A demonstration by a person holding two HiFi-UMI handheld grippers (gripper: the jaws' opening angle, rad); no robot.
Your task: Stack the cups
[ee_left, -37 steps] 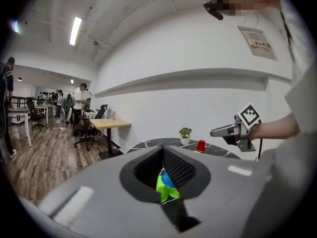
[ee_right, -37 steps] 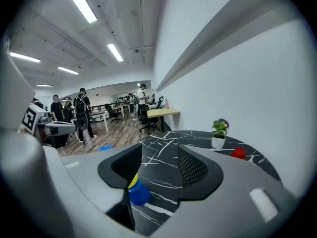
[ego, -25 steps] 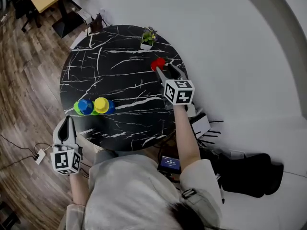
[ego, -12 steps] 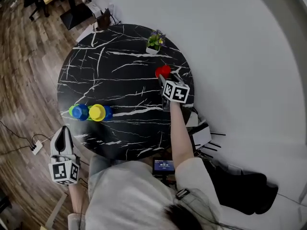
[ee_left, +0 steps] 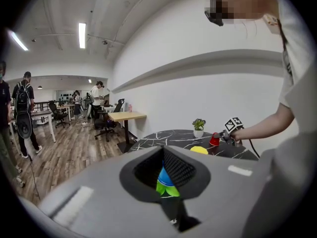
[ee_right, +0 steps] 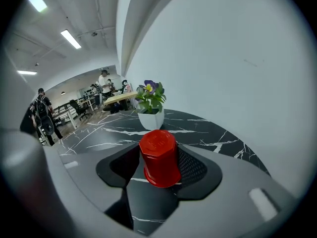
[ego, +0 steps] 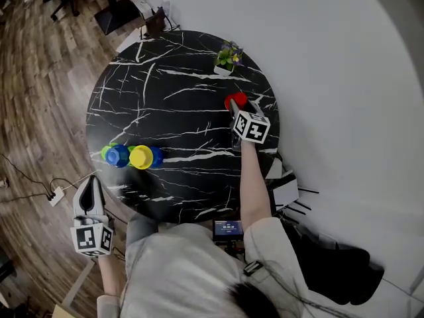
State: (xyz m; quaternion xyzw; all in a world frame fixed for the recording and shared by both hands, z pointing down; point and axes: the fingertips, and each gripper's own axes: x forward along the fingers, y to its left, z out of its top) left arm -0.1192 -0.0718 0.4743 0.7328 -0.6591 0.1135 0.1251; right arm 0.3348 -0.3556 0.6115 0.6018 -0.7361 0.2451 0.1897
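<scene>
Red cup stands unstacked at your desk's right edge; right tool straddles it, jaws just closing, unclamped; left tool shut, empty.

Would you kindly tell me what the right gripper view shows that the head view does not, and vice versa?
Right gripper view only: the upturned red cup stands between the right gripper's jaws, which have just been closing, without a grip yet. Head view only: the row of other cups and the left gripper. Both: the red cup, plant and table.
</scene>
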